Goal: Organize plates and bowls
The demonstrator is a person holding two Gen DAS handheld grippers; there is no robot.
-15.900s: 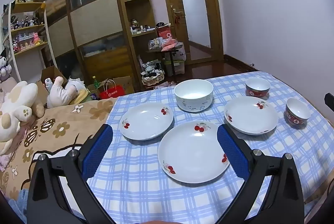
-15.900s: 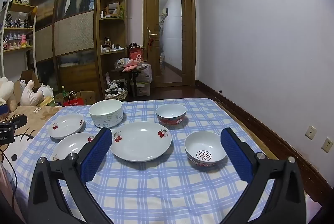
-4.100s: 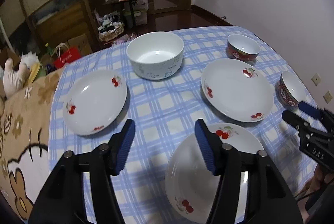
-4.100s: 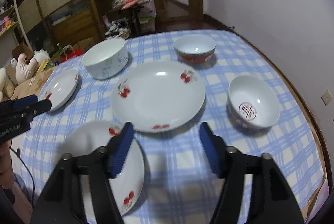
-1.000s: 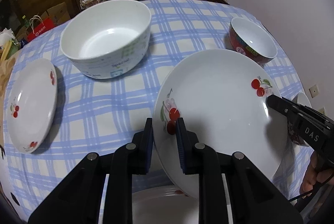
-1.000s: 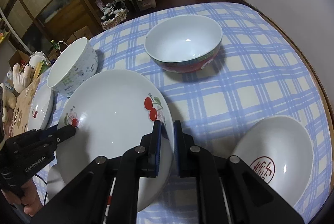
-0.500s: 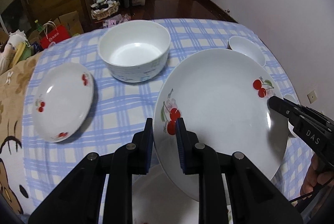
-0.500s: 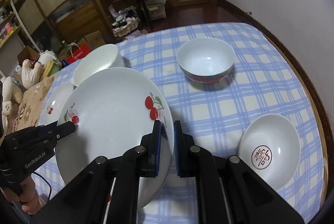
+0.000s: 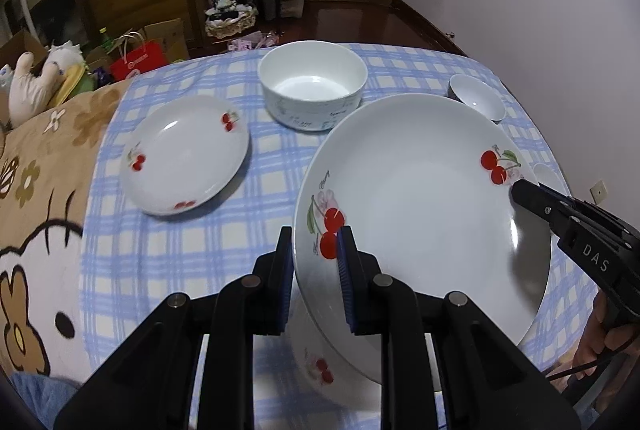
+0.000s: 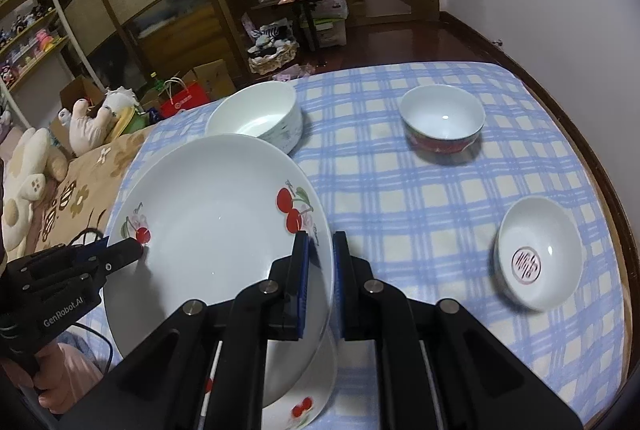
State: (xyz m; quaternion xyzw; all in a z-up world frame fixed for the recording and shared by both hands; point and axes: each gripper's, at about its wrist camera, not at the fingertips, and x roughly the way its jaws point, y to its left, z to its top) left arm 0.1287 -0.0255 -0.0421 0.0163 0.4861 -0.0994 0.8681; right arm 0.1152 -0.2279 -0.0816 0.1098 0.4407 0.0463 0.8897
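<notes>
Cherry plate [image 9: 420, 197] hangs clear of the checked tablecloth [image 9: 272, 189], gripped at both rims: the left gripper [image 9: 313, 262] has its jaws clamped on one edge, the right gripper [image 10: 319, 264] has its jaws pinched shut on the opposite edge. Directly under it, at the near edge of the table, lies a second cherry plate [image 9: 320, 370]. A third cherry plate [image 9: 186, 153] sits toward the left edge, the big white bowl [image 9: 313, 89] at the far edge, a red bowl [image 10: 442, 123] toward the far right corner and another small bowl [image 10: 538, 260] by the right edge
</notes>
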